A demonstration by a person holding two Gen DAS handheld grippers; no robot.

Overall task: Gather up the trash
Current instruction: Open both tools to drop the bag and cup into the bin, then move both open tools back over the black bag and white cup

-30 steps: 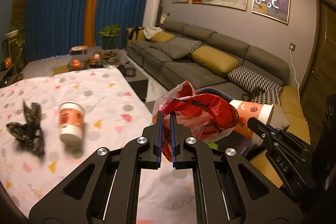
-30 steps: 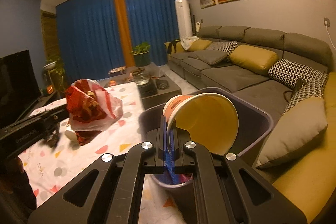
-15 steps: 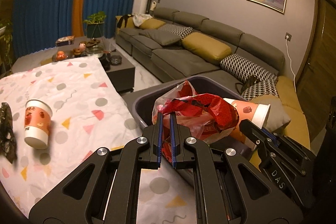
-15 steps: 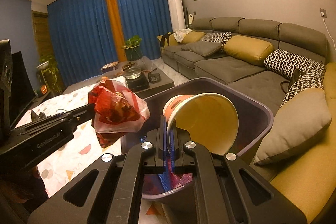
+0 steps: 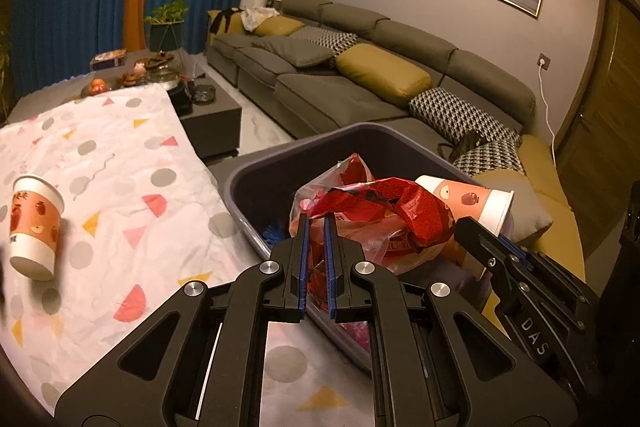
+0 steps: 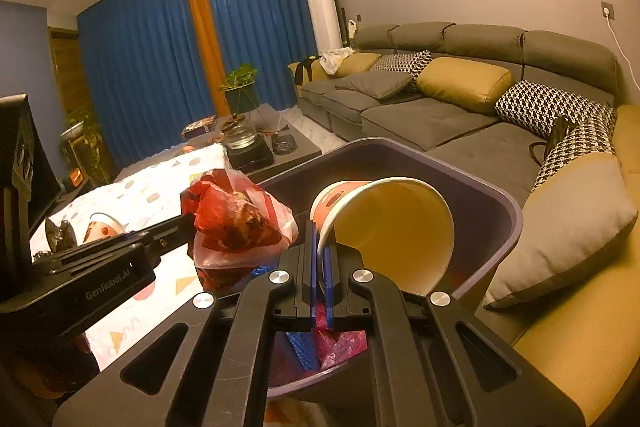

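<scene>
Trash over bin (image 5: 256, 183) — release pending
Left tongs (image 5: 315, 227) pinch red bag (image 5: 384, 211), right tongs (image 6: 322, 251) pinch paper cup (image 6: 384, 227) at 12 o'clock — lower first, then part.

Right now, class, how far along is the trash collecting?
Done: blue and pink scraps lie in the bin. In hand: left tongs hold the red plastic bag, right tongs a paper cup, both over the bin. Left: a second cup and a dark wrapper.
</scene>
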